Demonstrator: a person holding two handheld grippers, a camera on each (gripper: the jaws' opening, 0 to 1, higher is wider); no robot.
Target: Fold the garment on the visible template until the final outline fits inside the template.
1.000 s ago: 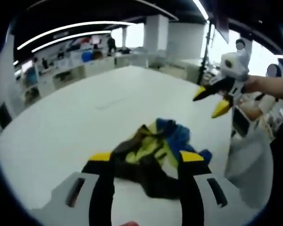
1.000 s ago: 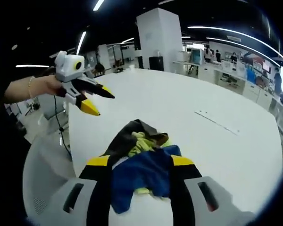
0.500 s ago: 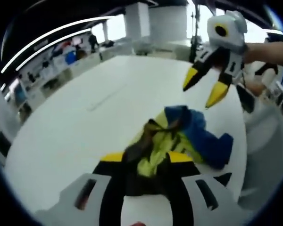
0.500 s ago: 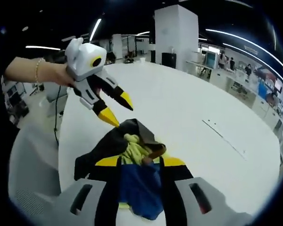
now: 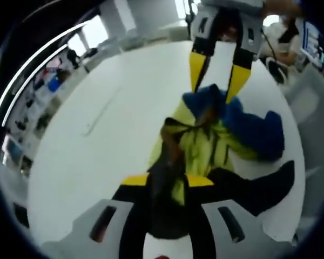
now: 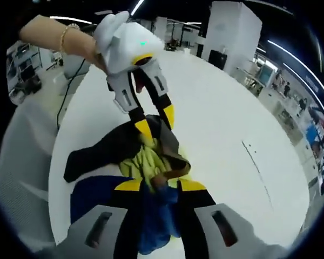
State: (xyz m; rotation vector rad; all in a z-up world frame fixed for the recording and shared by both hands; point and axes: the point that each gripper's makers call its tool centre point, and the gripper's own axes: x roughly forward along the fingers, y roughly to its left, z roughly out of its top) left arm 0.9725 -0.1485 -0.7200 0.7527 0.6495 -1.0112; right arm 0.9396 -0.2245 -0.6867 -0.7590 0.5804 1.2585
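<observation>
A crumpled garment (image 5: 200,145) in yellow-green, blue and black lies in a heap on the white table (image 5: 92,156). My left gripper (image 5: 167,182) is open, its jaws straddling the black and yellow end of the heap. My right gripper (image 5: 217,73) reaches in from the top, open, its yellow tips over the blue part (image 5: 254,129). In the right gripper view the garment (image 6: 151,162) sits between both tools. There the right gripper (image 6: 160,186) straddles blue cloth, and the left gripper (image 6: 156,122) points down onto the dark fold. A black sleeve (image 6: 92,156) trails off to the left.
A faint thin line (image 6: 256,164) marks the table (image 6: 216,108) beyond the garment, also visible as a line (image 5: 100,110) in the left gripper view. The table's curved edge (image 6: 56,162) runs close to the heap. A hand with a bracelet (image 6: 59,35) holds the left gripper. Office desks stand behind.
Both grippers have closed in on the garment from opposite ends and now nearly meet over it. The black sleeve lies further spread toward the table edge.
</observation>
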